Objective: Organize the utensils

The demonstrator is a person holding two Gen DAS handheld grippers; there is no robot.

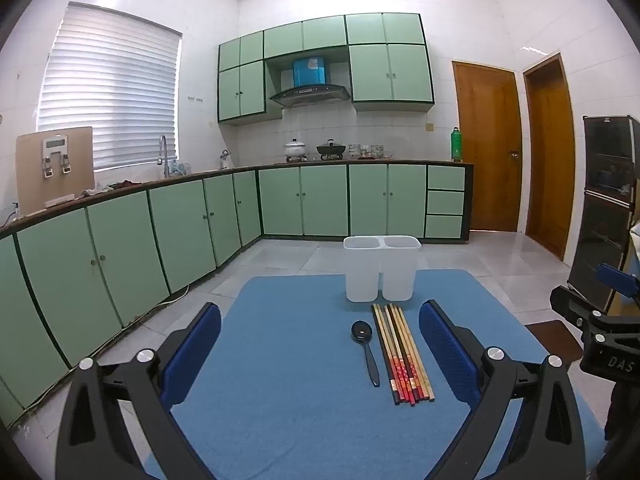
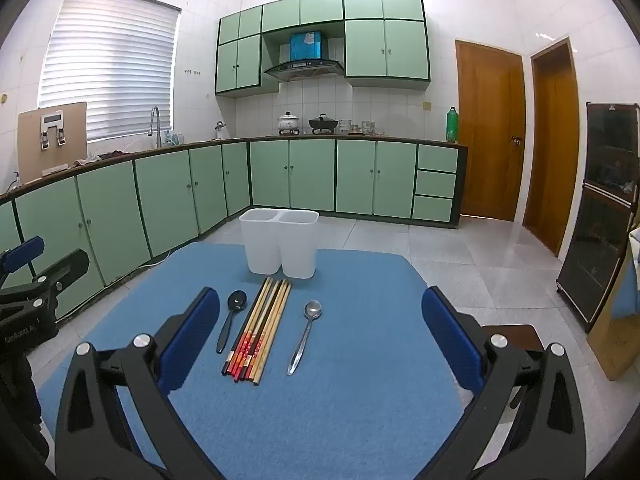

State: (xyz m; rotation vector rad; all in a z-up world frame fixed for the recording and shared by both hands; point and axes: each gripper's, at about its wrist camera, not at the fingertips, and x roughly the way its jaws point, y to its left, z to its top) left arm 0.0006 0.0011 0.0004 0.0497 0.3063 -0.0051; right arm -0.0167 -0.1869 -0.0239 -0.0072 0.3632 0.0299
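On the blue mat [image 2: 340, 420] covering the bench, the utensils lie in a row just in front of the white holder [image 2: 280, 240], which stands near the far edge with two empty compartments side by side.

Left to right: a black spoon [image 2: 232, 320], bowl toward the holder and handle toward the near edge; touching or nearly beside it, a tight bundle of chopsticks [image 2: 260, 328], wood-coloured with red patterned ends nearest the near edge; then, apart from the bundle, a steel spoon [image 2: 306, 334], bowl also toward the holder. All three run roughly near-to-far, tilted slightly in the right wrist view.

The left gripper [image 1: 320, 352] hovers with jaws spread wide and empty; the black spoon [image 1: 366, 350] and chopsticks [image 1: 402, 354] lie ahead, right of its centre. The right gripper [image 2: 320, 336] is likewise released and holds nothing; everything sits between its fingers, the steel spoon nearly centred.

Judging by this, the right gripper is better placed for the steel spoon, the left for the black spoon. Each long axis points along the gripper's view, so the jaws would close across a handle.
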